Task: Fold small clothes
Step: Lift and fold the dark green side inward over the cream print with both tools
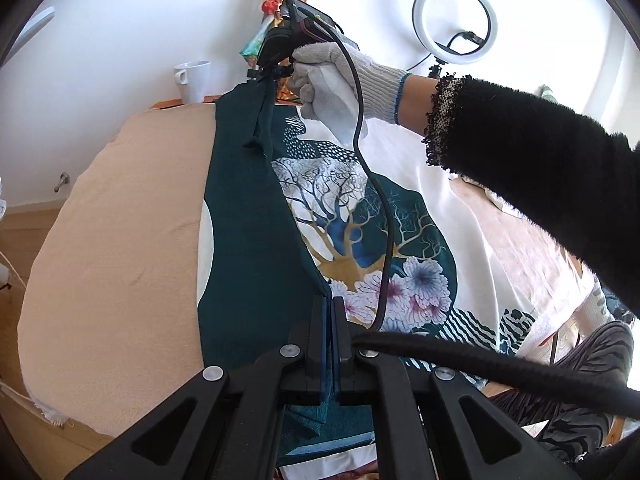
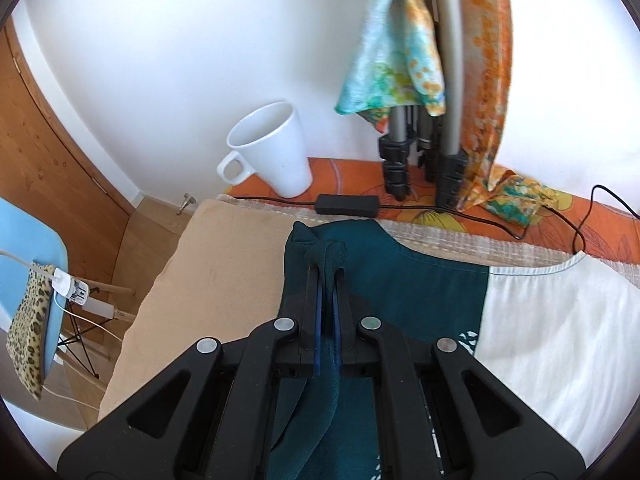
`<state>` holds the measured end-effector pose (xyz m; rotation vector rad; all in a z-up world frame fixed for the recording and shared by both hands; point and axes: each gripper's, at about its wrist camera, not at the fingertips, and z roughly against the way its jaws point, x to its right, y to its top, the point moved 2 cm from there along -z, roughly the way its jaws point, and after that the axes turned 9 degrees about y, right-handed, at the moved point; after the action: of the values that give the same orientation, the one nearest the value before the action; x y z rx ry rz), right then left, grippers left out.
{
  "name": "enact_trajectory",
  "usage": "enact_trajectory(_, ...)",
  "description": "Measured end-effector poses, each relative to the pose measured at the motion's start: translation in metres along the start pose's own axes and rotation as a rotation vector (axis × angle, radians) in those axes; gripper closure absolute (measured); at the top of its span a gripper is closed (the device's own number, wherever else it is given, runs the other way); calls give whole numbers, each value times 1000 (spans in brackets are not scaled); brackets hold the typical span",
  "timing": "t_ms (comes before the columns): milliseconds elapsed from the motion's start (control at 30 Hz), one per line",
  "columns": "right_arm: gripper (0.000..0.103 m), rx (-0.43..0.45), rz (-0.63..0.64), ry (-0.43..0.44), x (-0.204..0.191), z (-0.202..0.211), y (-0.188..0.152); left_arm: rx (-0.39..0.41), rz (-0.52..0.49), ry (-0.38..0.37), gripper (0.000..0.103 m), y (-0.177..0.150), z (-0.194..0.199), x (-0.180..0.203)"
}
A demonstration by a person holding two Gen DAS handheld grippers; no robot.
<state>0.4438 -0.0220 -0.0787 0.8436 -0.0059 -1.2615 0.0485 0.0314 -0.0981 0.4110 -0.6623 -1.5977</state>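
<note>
On the beige cloth [image 1: 120,220]: I see the T-shirt [image 1: 248,216] spread flat, teal side folded over its tree print.
Left gripper [image 1: 330,308]: I have it clamped on the near teal edge.
Right gripper [image 2: 328,268]: clenched on the far teal edge, lifted.
Beyond: white mug [image 2: 276,148] against the wall.

No readable text, labels, brands or numbers on anything in view

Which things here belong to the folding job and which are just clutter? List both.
Job: printed garment, its teal edge pinched by left gripper and right gripper; beige cloth underneath.
Clutter: white mug, ring light, scarf, tripod.
</note>
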Motion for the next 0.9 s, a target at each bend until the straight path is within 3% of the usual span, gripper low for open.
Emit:
enact_trajectory(400,98,-21,-103,-113,81,22,-20,-56,-120,-48,103,-11,-24,50)
enact_trajectory(433,98,-29,-103,-110,83,21,-20,-58,-125,-56,101,-11,-25,53)
enact_trajectory(500,96,-50,-106,-152,90,18,-21,-68,-145,-82,85,-13,-26,61)
enact_trajectory(567,80,-62,-97,-200,96,17,-22,-58,-168,-73,73,-13,-23,62)
enact_trajectory(633,75,-39,-77,-224,99,24,-23,-43,-181,-63,74,-14,-18,61)
enact_trajectory(767,75,-43,-56,-109,85,37,-32,-26,-160,-40,75,-16,-12,50)
enact_trajectory(900,75,-123,21,47,46,31,-50,-33,-121,-8,75,-19,-12,33)
